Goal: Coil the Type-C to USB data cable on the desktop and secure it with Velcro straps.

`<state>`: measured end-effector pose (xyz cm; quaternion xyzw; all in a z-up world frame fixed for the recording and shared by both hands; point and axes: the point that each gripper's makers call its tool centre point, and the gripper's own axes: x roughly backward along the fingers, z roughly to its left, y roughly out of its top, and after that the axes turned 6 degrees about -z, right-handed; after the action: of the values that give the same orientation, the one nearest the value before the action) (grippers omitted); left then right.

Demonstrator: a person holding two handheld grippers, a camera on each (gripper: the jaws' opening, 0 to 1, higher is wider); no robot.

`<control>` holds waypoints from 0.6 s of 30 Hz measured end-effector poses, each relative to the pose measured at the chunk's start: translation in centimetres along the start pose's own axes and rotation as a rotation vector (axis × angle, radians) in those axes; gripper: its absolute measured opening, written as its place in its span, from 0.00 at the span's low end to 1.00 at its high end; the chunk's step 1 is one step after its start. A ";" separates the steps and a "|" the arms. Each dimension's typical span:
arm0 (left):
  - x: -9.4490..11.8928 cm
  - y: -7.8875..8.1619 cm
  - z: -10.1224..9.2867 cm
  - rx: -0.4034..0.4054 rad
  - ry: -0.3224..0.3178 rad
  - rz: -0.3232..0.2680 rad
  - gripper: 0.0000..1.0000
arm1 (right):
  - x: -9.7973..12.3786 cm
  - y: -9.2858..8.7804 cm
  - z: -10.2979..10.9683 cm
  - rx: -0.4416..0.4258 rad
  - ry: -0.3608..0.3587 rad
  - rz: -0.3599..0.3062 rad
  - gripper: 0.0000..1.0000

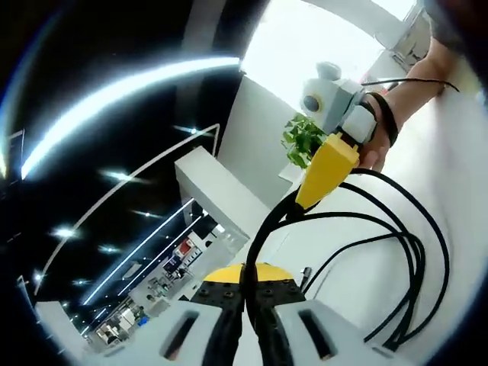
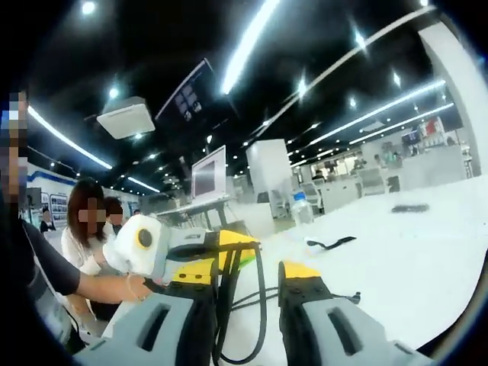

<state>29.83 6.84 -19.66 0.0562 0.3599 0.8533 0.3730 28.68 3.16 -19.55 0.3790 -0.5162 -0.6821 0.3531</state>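
The black data cable (image 1: 415, 252) hangs in several loose loops above the white table (image 1: 457, 168), strung between the two tongs. In the left gripper view its strands gather into a bundle that runs down into the left tongs (image 1: 245, 305), whose jaws are pressed together on it at the bottom of the view. From there the strands rise to the yellow tip of the right tongs (image 1: 324, 171), which a hand (image 1: 377, 126) holds up and to the right; the loops sag to the right of both.

In the right gripper view the cable (image 2: 259, 305) drops in a loop between the right tongs' (image 2: 255, 293) jaws, which stand spread, the strands lying against the left jaw. Just beyond, the left tongs (image 2: 221, 248) come in from the left, held by a hand (image 2: 126, 286).

Farther out on the table lies a short black Velcro strap (image 2: 332, 243), well apart from the cable, and beyond it another dark strip (image 2: 409, 207). A water bottle (image 2: 302, 207) stands behind the strap, and a potted green plant (image 1: 303, 139) sits at the table's far side.
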 end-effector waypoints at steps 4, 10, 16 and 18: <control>0.0 0.3 0.0 -0.016 -0.009 -0.009 0.04 | 0.1 -0.4 0.3 -0.005 0.021 0.007 0.30; -0.1 0.6 -0.3 -0.047 -0.023 -0.019 0.04 | 0.3 -0.8 1.0 -0.104 0.061 0.006 0.22; -0.2 0.5 -0.6 -0.072 -0.033 -0.012 0.04 | 0.3 -1.3 1.2 -0.103 0.071 0.024 0.16; -0.2 0.5 -0.6 -0.075 -0.036 -0.012 0.04 | 0.3 -1.5 1.3 -0.105 0.074 0.028 0.14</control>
<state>29.39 6.13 -19.73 0.0553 0.3210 0.8629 0.3865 27.27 3.76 -20.83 0.3776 -0.4715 -0.6887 0.4010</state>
